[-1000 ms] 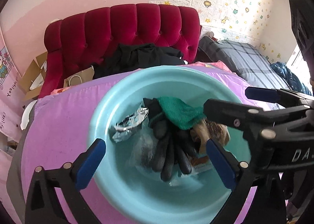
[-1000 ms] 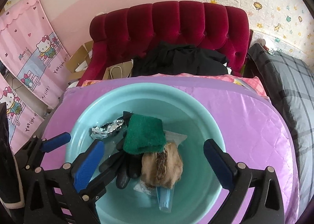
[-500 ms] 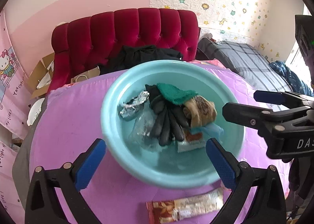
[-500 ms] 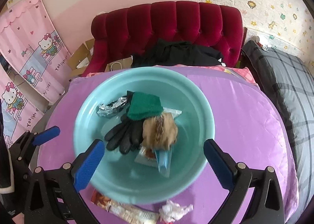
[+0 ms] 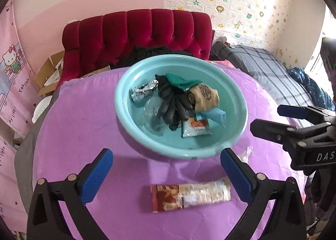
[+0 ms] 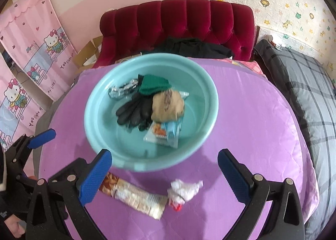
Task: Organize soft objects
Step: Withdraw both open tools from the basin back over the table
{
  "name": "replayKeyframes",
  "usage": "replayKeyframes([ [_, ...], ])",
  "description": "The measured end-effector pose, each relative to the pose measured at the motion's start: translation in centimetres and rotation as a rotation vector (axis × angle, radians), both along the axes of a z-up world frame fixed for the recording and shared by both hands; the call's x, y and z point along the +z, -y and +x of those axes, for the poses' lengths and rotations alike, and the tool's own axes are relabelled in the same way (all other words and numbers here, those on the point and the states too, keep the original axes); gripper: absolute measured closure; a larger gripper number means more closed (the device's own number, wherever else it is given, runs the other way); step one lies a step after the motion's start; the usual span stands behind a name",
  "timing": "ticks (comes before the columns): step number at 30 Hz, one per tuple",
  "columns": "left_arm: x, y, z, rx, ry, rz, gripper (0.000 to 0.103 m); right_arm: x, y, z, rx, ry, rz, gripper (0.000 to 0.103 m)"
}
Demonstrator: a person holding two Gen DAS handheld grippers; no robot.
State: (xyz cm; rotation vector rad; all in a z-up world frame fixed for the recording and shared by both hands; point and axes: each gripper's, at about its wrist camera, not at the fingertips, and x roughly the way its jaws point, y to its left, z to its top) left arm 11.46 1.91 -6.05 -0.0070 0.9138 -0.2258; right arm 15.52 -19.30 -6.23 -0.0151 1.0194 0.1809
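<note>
Judging by the teal basin (image 5: 239, 95) on the purple quilt already holding the black gloves (image 5: 172, 105), green cloth (image 5: 180, 81) and tan sock (image 5: 204, 95), you're mostly done, with both the left gripper (image 5: 166, 168) and right gripper (image 6: 164, 166) spread wide and empty over the leftover snack bar (image 5: 190, 196).

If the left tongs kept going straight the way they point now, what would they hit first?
Probably the snack bar wrapper lying on the purple cover, which sits between the open left tongs. Past it is the near rim of the teal basin. Depth is hard to judge in this fisheye view.
</note>
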Motion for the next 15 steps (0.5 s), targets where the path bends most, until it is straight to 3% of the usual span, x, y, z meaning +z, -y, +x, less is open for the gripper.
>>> replayKeyframes([
  [15,-3.1,0.7,-4.9,0.002,-0.021,0.018,0.0,-3.6,1.7,-5.7,0.003,-0.045,-0.008,0.0],
])
